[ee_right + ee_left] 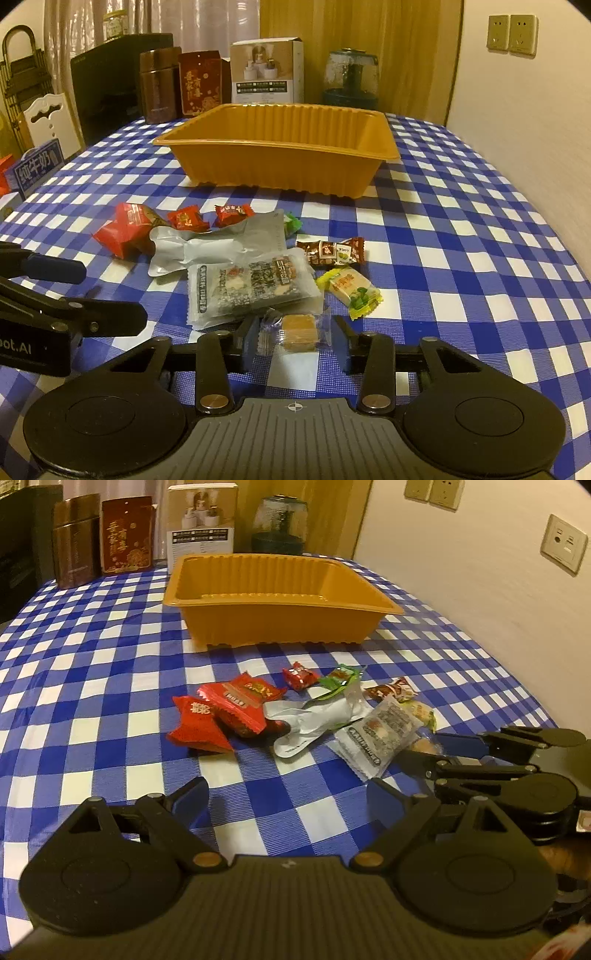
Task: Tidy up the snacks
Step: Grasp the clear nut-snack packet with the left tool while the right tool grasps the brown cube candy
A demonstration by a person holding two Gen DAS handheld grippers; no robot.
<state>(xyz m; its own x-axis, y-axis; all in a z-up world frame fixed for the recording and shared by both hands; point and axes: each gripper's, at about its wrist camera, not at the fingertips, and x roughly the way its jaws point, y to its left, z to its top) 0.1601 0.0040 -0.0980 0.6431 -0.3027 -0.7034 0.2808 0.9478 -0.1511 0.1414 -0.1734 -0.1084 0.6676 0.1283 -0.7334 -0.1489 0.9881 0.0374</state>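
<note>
An empty orange tray [280,624] [280,166] stands on the blue checked tablecloth. In front of it lies a pile of wrapped snacks: red packets [201,727] [125,229], a silver wrapper [314,720] [207,243], a clear grain bar packet [376,734] [251,284], a brown candy [332,251] and a yellow candy [351,290]. My right gripper [295,332] is open, its fingers on either side of a small clear-wrapped brown cake [297,330] [424,744]. My left gripper [288,801] is open and empty, in front of the pile.
Brown and red boxes [181,85], a white box [266,70] and a glass jar [351,77] stand behind the tray. A blue milk carton [35,170] is at the left table edge. A wall [480,572] runs along the right side.
</note>
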